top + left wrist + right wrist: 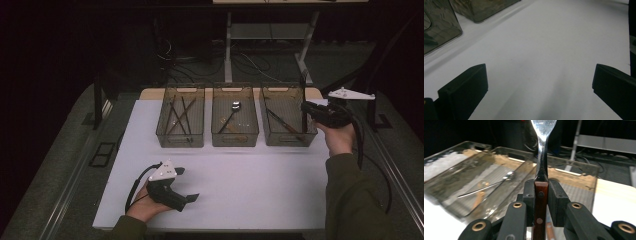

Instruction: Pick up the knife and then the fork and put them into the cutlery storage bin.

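My right gripper (306, 107) hovers over the right-hand bin (288, 139), shut on a utensil (303, 92) that stands upright. In the right gripper view my right gripper (541, 192) clamps the utensil's (541, 162) riveted wooden handle, and its metal neck widens towards the top edge; its head is cut off. My left gripper (187, 184) rests low at the front left of the white table (260, 175), jaws wide apart. In the left gripper view my left gripper (540, 82) has only bare table between its jaws.
Three smoky clear bins stand in a row at the back. The left bin (162, 131) holds several dark sticks, the middle bin (235, 140) a spoon (235, 106), and the right one a dark-handled utensil (281, 121). Two bin corners (439, 27) show ahead of the left gripper.
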